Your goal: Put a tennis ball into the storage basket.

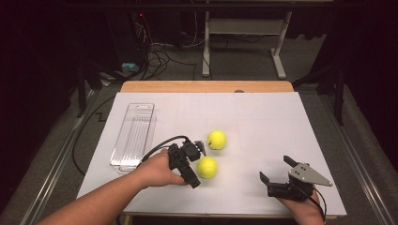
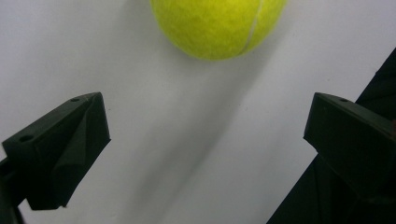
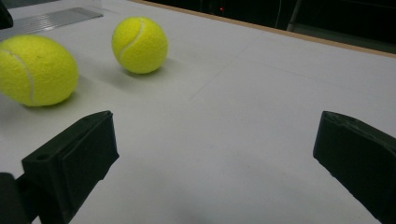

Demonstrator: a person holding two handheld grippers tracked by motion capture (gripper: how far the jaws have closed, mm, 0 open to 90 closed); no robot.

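step: reaching for near tennis ball [image 1: 207,167] at desk [image 1: 263,122] centre | left claw [image 1: 195,162] wide open, empty, straddling ball from 9 o'clock | right claw [image 1: 277,169] wide open, empty, idle at 4 o'clock | far ball [image 1: 217,139] at 1 o'clock of near one | next: likely advance, close jaws on ball

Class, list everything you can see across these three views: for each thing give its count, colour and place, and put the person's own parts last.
Tennis balls: 2, yellow-green; nearer ball beside the left gripper, farther ball just beyond it.
Tray: 1, clear plastic, left part of the table, holding nothing.
Table: 1, white top with a wooden far edge.
Cables: several, dark, on the floor beyond the table.
Left gripper: 1, black, open, at the nearer ball.
Right gripper: 1, black with a grey plate, open, near right of the table.
Hands: 2, entering from the bottom edge.
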